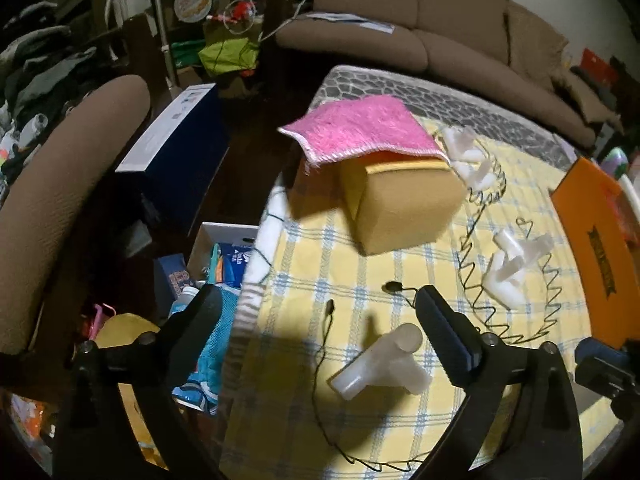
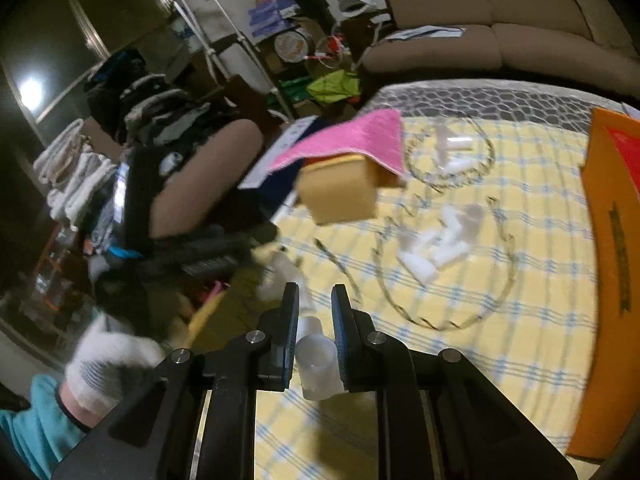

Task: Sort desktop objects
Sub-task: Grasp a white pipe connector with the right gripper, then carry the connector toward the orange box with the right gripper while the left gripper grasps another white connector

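A: Fitting first — where does the white pipe fitting [image 1: 382, 364] lie from the left gripper [image 1: 316, 320]?

B: Just below its wide-apart jaws on the bench [image 1: 400, 280], nothing pinched; the long axis slants across the gap. Left is the nearer one.

A: And the right gripper [image 2: 315, 316]?

B: Clamped on a white tube piece [image 2: 318, 364], near the same fitting.

A: Beyond the fitting?

B: Wire ring [image 1: 472, 280] with more white fittings [image 1: 512, 264], then the yellow sponge [image 1: 400, 204] under a pink cloth [image 1: 360, 128].

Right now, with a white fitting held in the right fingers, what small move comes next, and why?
Probably carry the white fitting toward the nearer wire ring, where similar white pieces already lie. The right gripper is shut on it, above the tablecloth.
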Demonstrator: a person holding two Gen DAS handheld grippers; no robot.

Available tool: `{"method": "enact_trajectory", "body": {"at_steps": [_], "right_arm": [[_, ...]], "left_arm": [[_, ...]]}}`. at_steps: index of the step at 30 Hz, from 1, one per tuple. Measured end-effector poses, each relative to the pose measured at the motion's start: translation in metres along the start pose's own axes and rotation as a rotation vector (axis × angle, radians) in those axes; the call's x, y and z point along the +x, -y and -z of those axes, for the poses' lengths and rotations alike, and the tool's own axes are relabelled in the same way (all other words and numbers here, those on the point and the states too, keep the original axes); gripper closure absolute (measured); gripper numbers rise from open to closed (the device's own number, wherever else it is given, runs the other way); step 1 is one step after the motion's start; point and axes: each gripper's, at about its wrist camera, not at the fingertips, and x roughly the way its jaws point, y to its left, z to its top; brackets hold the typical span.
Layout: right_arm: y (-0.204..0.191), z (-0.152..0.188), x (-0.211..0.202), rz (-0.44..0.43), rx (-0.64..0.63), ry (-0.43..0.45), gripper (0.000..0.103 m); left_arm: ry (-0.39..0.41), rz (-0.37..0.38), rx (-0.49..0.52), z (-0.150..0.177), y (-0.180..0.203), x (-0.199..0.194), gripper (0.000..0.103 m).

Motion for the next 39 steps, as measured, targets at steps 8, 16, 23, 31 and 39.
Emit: {"method": "enact_trajectory", "body": {"at_steps": [8,16,23,31,39], "right_arm": [[0.025,0.019,0.008,0.12,-0.031,-0.063,0.087],[0.04,0.023,-0.006,0.161,-0.008,-0.046,0.06],[0.039,0.035,-0.019,0.153,-0.033,-0.06,0.056],[0.019,0.052,-0.008,0.19,-0.185,-0.084,0.064],[0.006,0.059,0.008,0.177,-0.277,-0.13,0.084]], "left_arm": [[-0.061,-0.045,0.124,0.011,0.033,0.028,0.012],[-0.061,-0.01,0.134,0.014,0.044,0.028,0.084],[-0.062,0.015,0.118,0.013,0.043,0.025,0.087],[-0.045,0.064,0.071,0.008,0.036,0.008,0.087],[-0.035,0.118,0.022,0.005,0.034,-0.009,0.087]]}}
